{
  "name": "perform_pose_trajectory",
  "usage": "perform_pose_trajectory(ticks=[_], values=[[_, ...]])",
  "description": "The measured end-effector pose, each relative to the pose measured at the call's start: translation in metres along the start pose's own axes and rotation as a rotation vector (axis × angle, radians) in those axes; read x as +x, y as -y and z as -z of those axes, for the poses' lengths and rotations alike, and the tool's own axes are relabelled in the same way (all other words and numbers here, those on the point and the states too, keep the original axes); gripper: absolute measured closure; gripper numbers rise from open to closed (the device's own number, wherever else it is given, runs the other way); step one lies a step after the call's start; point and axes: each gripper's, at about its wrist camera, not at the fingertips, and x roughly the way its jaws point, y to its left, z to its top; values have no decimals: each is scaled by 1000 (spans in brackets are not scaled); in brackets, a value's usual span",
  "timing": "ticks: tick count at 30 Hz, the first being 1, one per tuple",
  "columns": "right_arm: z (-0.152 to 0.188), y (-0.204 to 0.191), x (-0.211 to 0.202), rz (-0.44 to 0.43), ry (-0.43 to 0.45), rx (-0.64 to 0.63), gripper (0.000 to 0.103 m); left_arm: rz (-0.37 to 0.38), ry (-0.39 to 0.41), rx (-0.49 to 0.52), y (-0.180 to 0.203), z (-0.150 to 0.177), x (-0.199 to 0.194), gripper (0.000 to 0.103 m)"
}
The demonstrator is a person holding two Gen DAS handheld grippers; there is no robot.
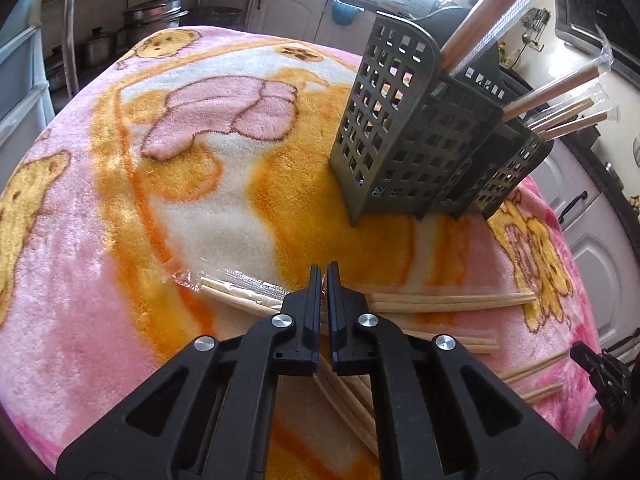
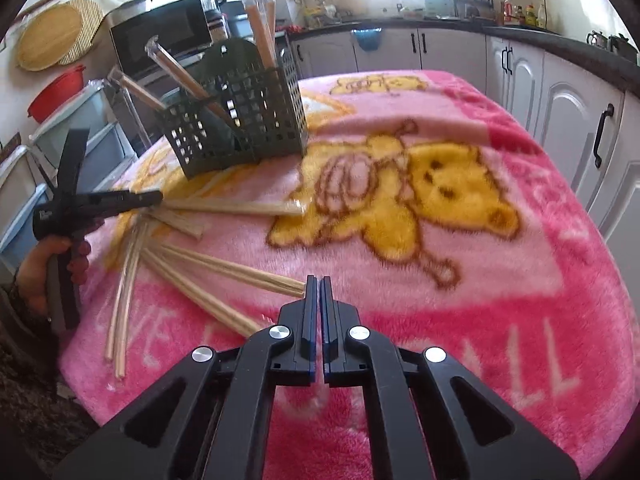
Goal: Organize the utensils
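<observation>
A dark green perforated utensil caddy (image 1: 416, 136) stands on the pink blanket-covered table (image 1: 120, 208); it also shows in the right wrist view (image 2: 240, 120). Several wrapped chopstick pairs (image 1: 552, 96) stand in it. More wrapped chopstick pairs (image 1: 452, 302) lie fanned on the blanket, also seen in the right wrist view (image 2: 224, 272). My left gripper (image 1: 324, 270) is shut, low over the pile, its tips pinching a chopstick wrapper; it shows from the side in the right wrist view (image 2: 154, 199). My right gripper (image 2: 317, 282) is shut and empty, beside the chopstick tips.
Kitchen cabinets (image 2: 560, 92) and a counter ring the table. A microwave (image 2: 160, 36) stands behind the caddy. Steel pots (image 1: 152, 16) sit at the far left. My right gripper shows at the left view's right edge (image 1: 600, 368).
</observation>
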Motion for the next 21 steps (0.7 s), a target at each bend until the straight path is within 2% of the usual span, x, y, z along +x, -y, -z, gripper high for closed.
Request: perform_pose_trajectory(ticks=[9, 12, 21], values=[[-20, -5, -11, 36, 81, -35, 101, 64, 56, -11, 4, -2, -19, 103], [-26, -6, -18, 45, 114, -37, 101, 99, 98, -18, 8, -7, -33, 103], [-39, -6, -33, 59, 183, -32, 101, 183, 195, 55, 40, -24, -74, 103]])
